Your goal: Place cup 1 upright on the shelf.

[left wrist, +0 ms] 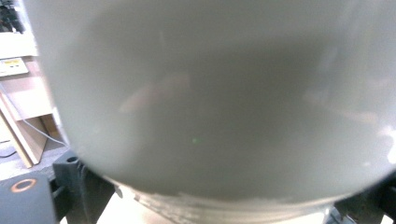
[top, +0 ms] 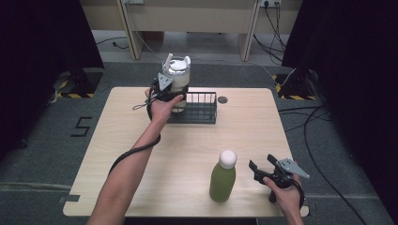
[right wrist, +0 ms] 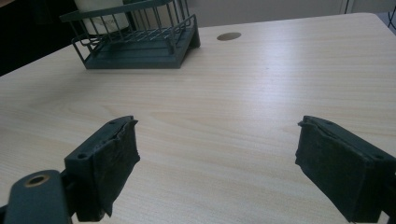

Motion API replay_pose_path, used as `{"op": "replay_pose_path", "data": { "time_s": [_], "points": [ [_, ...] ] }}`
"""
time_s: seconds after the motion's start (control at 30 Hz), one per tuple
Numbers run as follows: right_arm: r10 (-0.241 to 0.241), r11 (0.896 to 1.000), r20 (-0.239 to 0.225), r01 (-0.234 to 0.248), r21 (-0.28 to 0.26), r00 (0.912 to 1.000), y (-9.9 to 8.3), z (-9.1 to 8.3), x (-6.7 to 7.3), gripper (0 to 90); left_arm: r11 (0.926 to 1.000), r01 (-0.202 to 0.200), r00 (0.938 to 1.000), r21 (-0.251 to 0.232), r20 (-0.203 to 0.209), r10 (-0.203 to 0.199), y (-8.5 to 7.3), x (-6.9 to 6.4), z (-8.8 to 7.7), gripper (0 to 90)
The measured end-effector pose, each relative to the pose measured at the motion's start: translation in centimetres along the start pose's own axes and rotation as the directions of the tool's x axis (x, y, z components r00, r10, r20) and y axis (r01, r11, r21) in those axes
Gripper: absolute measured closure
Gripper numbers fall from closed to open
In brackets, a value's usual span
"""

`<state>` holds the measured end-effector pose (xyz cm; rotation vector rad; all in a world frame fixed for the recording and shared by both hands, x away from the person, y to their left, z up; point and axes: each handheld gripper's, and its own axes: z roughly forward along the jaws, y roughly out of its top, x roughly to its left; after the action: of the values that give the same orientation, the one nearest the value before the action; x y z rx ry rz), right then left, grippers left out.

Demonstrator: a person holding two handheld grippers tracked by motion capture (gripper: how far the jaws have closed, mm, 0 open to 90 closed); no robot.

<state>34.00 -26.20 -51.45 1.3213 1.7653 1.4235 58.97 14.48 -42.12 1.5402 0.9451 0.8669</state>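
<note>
Now we hold the white bottle [top: 177,77] in the left gripper [top: 165,93] at the wire rack [top: 199,108]'s end, apparently setting it in; next, release. Right gripper [top: 261,167] jaws gape empty.

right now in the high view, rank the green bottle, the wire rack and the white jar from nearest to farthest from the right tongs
1. green bottle: on the table just left of the right tongs, near the front edge.
2. wire rack: farther back, mid-table.
3. white jar: at the rack's left end, gripped by the left tongs, slightly farther than the rack.
</note>
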Motion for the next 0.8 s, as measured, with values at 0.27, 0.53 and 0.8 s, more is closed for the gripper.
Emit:
{"op": "replay_pose_path", "data": {
  "time_s": [0.27, 0.53, 0.8],
  "points": [
    [0.004, 1.0, 0.0, -0.004, 0.003, 1.0, -0.03, 0.0, 0.05, 12.9, 0.9999, 0.007, 0.9999, 0.013, -0.008, -0.007, -0.4, 0.09, 0.25, 9.2],
    [-0.001, 1.0, -0.002, 0.001, 0.001, 1.0, -0.01, 0.04, 0.03, 12.9, 0.9998, 0.008, 0.9999, 0.02, -0.015, -0.008, -0.74, 0.09, 0.39, 9.1],
    [-0.002, 1.0, -0.004, 0.002, 0.0, 1.0, 0.01, 0.03, 0.07, 12.9, 0.9998, 0.011, 0.9999, 0.018, -0.01, -0.011, -0.82, 0.2, 0.43, 9.0]
  ]
}}
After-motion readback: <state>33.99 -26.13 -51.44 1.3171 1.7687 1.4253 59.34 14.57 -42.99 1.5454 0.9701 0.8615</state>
